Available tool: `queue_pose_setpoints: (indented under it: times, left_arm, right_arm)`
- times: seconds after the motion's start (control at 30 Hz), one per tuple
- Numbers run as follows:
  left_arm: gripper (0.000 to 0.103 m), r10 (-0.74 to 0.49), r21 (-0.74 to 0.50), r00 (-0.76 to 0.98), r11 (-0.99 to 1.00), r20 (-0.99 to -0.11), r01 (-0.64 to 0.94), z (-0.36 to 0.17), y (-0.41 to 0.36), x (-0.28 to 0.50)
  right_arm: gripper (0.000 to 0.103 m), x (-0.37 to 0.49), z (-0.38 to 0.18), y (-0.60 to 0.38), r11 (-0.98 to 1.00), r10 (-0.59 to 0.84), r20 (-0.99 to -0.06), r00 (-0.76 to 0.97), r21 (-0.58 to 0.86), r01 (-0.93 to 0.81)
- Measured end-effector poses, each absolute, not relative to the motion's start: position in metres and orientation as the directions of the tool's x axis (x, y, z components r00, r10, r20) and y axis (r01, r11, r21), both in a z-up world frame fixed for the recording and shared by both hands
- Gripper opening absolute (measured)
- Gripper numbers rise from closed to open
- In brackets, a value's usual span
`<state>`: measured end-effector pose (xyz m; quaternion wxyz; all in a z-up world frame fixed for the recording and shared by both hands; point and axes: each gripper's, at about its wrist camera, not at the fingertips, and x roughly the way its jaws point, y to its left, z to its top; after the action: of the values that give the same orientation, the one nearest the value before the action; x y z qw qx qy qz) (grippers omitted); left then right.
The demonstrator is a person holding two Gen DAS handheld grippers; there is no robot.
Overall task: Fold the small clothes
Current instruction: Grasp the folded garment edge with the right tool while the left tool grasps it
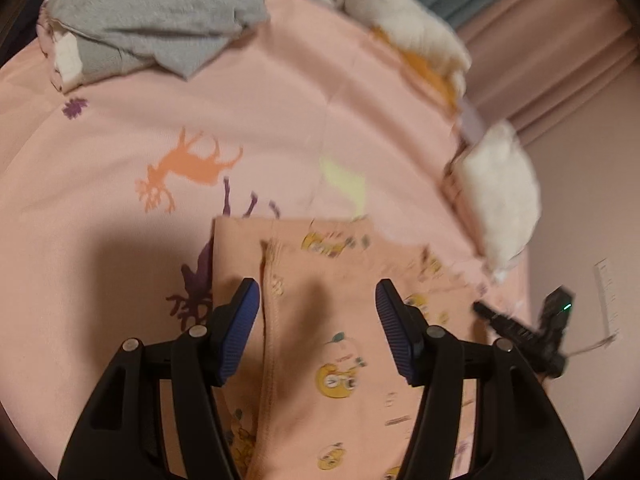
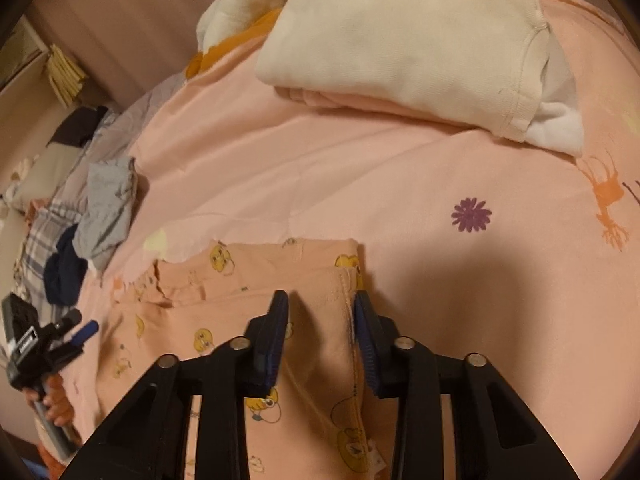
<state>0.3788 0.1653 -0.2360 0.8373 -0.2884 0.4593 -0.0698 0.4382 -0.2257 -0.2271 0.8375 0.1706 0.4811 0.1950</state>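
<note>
A pink garment point(image 1: 344, 344) printed with yellow cartoon figures lies folded on the pink bed sheet point(image 1: 280, 112). My left gripper point(image 1: 318, 308) hovers over it, open, with both blue pads apart and nothing pinched. My right gripper point(image 2: 320, 320) is low over the garment point(image 2: 240, 280), at its stitched right-hand hem. A strip of the cloth sits between its narrowly spaced fingers. The right pad point(image 2: 364, 340) touches the hem and a shadowed gap shows beside the left pad. The other gripper shows blurred at the garment's far side in each view: right point(image 1: 516, 328), left point(image 2: 78, 322) in a hand.
A grey towel pile point(image 1: 152, 20) lies at the sheet's far left. A stack of folded white and pink clothes point(image 2: 400, 40) sits ahead of the right gripper. A white and orange plush point(image 1: 400, 28) and loose clothes point(image 2: 104, 208) line the bed's edge.
</note>
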Motion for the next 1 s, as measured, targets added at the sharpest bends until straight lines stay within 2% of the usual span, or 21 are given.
queue_pose_setpoints:
  times: [0.1, 0.13, 0.17, 0.2, 0.23, 0.27, 0.3, 0.37, 0.43, 0.67, 0.77, 0.87, 0.93, 0.97, 1.0]
  left_arm:
    - [0.059, -0.436, -0.599, 0.539, 0.783, -0.721, -0.168, -0.253, 0.165, 0.383]
    - [0.058, -0.455, -0.615, 0.527, 0.77, -0.718, -0.172, -0.258, 0.165, 0.385]
    - [0.05, -0.456, -0.617, 0.528, 0.768, -0.716, -0.173, -0.258, 0.164, 0.385]
    - [0.035, -0.439, -0.603, 0.539, 0.779, -0.719, -0.17, -0.258, 0.162, 0.386]
    - [0.026, -0.422, -0.591, 0.55, 0.789, -0.721, -0.17, -0.256, 0.161, 0.387]
    - [0.01, -0.413, -0.585, 0.553, 0.792, -0.724, -0.174, -0.256, 0.161, 0.388]
    - [0.001, -0.41, -0.584, 0.551, 0.791, -0.727, -0.183, -0.257, 0.161, 0.39]
    - [0.001, -0.397, -0.583, 0.574, 0.792, -0.716, -0.179, -0.255, 0.161, 0.392]
    - [0.001, -0.331, -0.544, 0.621, 0.818, -0.711, -0.187, -0.245, 0.163, 0.391]
    - [0.003, -0.306, -0.563, 0.681, 0.804, -0.665, -0.189, -0.227, 0.181, 0.401]
    - [0.004, -0.235, -0.499, 0.692, 0.842, -0.682, -0.206, -0.228, 0.179, 0.407]
    - [0.007, -0.21, -0.499, 0.693, 0.831, -0.69, -0.246, -0.245, 0.187, 0.412]
    - [0.011, -0.181, -0.461, 0.637, 0.833, -0.75, -0.307, -0.265, 0.192, 0.42]
    - [0.016, -0.171, -0.449, 0.62, 0.833, -0.766, -0.324, -0.269, 0.194, 0.419]
    - [0.013, -0.163, -0.446, 0.613, 0.827, -0.773, -0.343, -0.271, 0.198, 0.417]
  right_arm:
    - [0.032, 0.441, -0.235, -0.225, 0.862, 0.494, -0.744, 0.45, 0.485, -0.145]
    - [0.028, 0.441, -0.237, -0.227, 0.856, 0.502, -0.737, 0.453, 0.498, -0.14]
    - [0.024, 0.441, -0.238, -0.228, 0.852, 0.507, -0.731, 0.456, 0.505, -0.138]
    - [0.016, 0.441, -0.238, -0.229, 0.849, 0.512, -0.726, 0.459, 0.509, -0.141]
    - [0.013, 0.44, -0.238, -0.231, 0.843, 0.52, -0.719, 0.461, 0.517, -0.146]
    - [0.012, 0.44, -0.237, -0.232, 0.839, 0.527, -0.713, 0.463, 0.524, -0.148]
    - [0.01, 0.44, -0.237, -0.233, 0.833, 0.532, -0.705, 0.468, 0.535, -0.141]
    - [0.009, 0.439, -0.237, -0.236, 0.818, 0.548, -0.687, 0.478, 0.56, -0.132]
    - [0.009, 0.438, -0.233, -0.236, 0.813, 0.553, -0.675, 0.489, 0.566, -0.138]
    - [0.009, 0.445, -0.216, -0.231, 0.805, 0.561, -0.644, 0.52, 0.57, -0.162]
    - [0.009, 0.45, -0.21, -0.226, 0.812, 0.552, -0.639, 0.536, 0.557, -0.172]
    - [0.009, 0.461, -0.217, -0.218, 0.852, 0.498, -0.679, 0.539, 0.501, -0.155]
    - [0.009, 0.468, -0.228, -0.21, 0.871, 0.474, -0.722, 0.504, 0.471, -0.144]
    - [0.009, 0.469, -0.232, -0.207, 0.887, 0.447, -0.744, 0.496, 0.439, -0.14]
    - [0.009, 0.467, -0.235, -0.205, 0.91, 0.405, -0.765, 0.501, 0.393, -0.135]
